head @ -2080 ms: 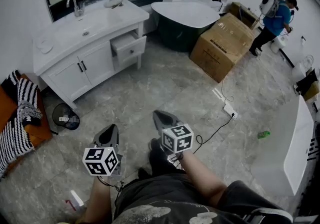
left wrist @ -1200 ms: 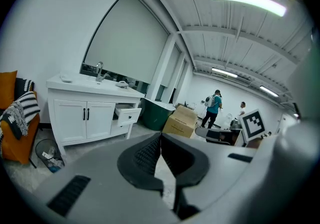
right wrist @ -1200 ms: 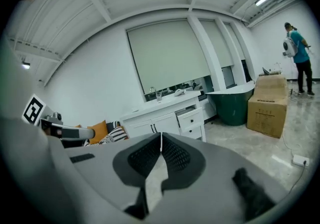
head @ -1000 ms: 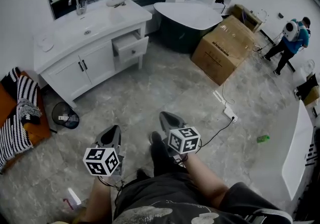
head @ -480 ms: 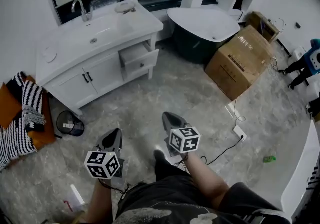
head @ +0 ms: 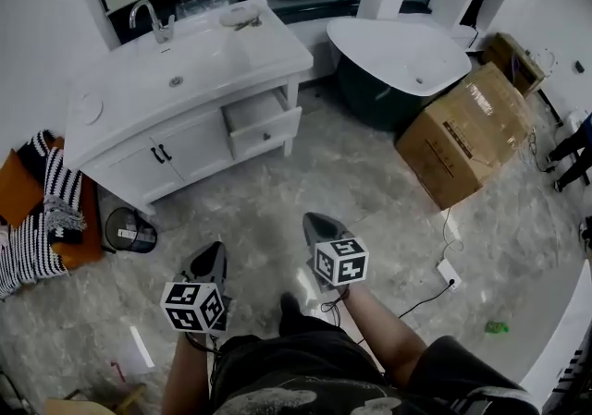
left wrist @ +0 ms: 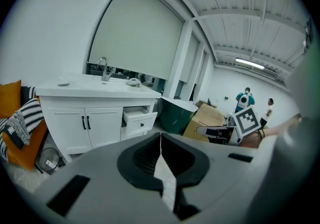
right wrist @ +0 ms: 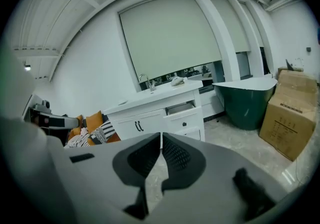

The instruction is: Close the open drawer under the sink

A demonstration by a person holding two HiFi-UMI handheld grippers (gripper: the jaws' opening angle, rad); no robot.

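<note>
Looking down from the head view, a person stood on a grey marble floor (head: 277,191) with a pair of tongs held low in each hand. The left tongs (head: 211,256) were pressed together with nothing between them. The right tongs (head: 316,226) were also pressed together and empty. Ahead of both, well apart across bare floor, stood a white counter (head: 120,99) with a sink (head: 199,57) set into its top. The open drawer (head: 266,133) jutted out under the counter's right end, just right of two closed cabinet doors (head: 171,154). It lay almost straight ahead of each pair of tongs, roughly between the lines they pointed along. Its front panel ran sideways along the counter's face, and the panel was angled slightly toward the right tongs' side. The right tongs looked a little nearer to it than the left. Neither pair was close enough to touch it. Shutting it would likely call for an approach across the floor, then a push on the panel away from the tongs, toward the wall.
</note>
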